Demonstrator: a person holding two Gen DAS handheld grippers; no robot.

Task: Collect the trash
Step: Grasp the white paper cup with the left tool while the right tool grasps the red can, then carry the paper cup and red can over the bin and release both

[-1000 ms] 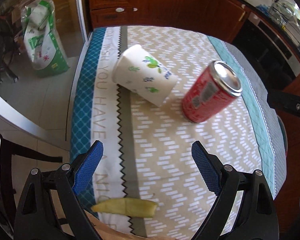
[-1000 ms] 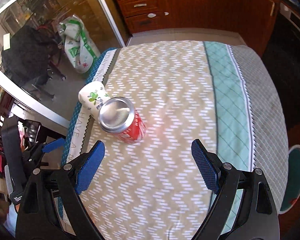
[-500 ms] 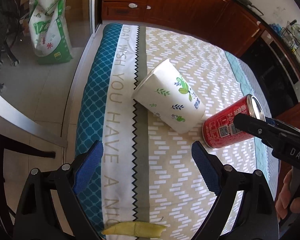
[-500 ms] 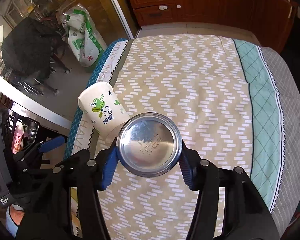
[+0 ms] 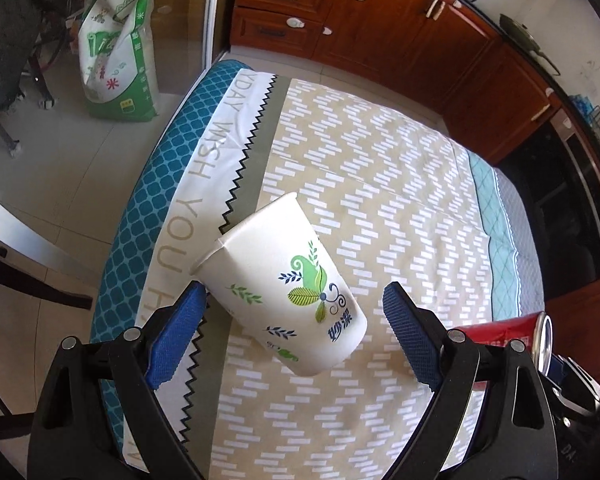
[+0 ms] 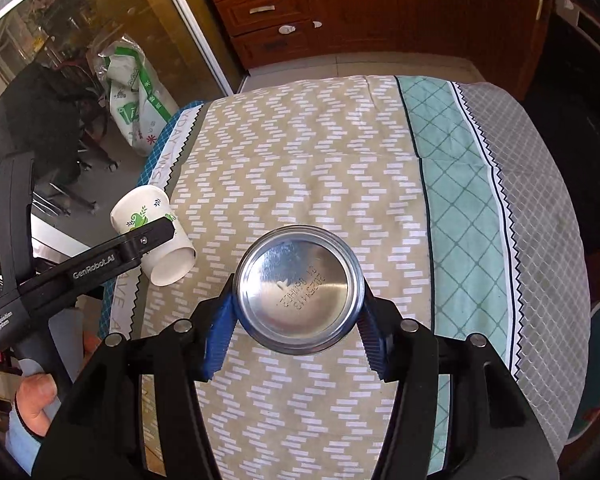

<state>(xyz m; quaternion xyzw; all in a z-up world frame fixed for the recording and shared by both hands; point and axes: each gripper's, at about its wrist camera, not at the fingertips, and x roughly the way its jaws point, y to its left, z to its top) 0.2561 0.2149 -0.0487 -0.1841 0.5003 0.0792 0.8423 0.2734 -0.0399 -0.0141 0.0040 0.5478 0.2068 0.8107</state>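
A white paper cup [image 5: 276, 272] with green leaf prints lies on its side on the patterned tablecloth [image 5: 380, 184]. My left gripper [image 5: 292, 300] is open around it, the cup between the blue pads; the left pad is close to its rim. The same cup [image 6: 140, 212] shows in the right wrist view, with one left finger [image 6: 148, 238] across it. My right gripper [image 6: 298, 304] is shut on a red can [image 6: 296, 284], both pads pressing its sides below the silver end. From the left wrist view the can [image 5: 504, 328] shows at the far right.
The table's left edge [image 5: 140, 220] drops to a tiled floor with a green-and-white bag [image 5: 116, 48]. Wooden cabinets [image 5: 380, 20] stand beyond the far end. A dark chair [image 5: 20, 292] is at the left. A hand [image 6: 36, 400] holds the left gripper.
My left gripper has moved forward until the cup lies between its fingers; the yellow peel has left its view. My right gripper has come onto the can and shut on it.
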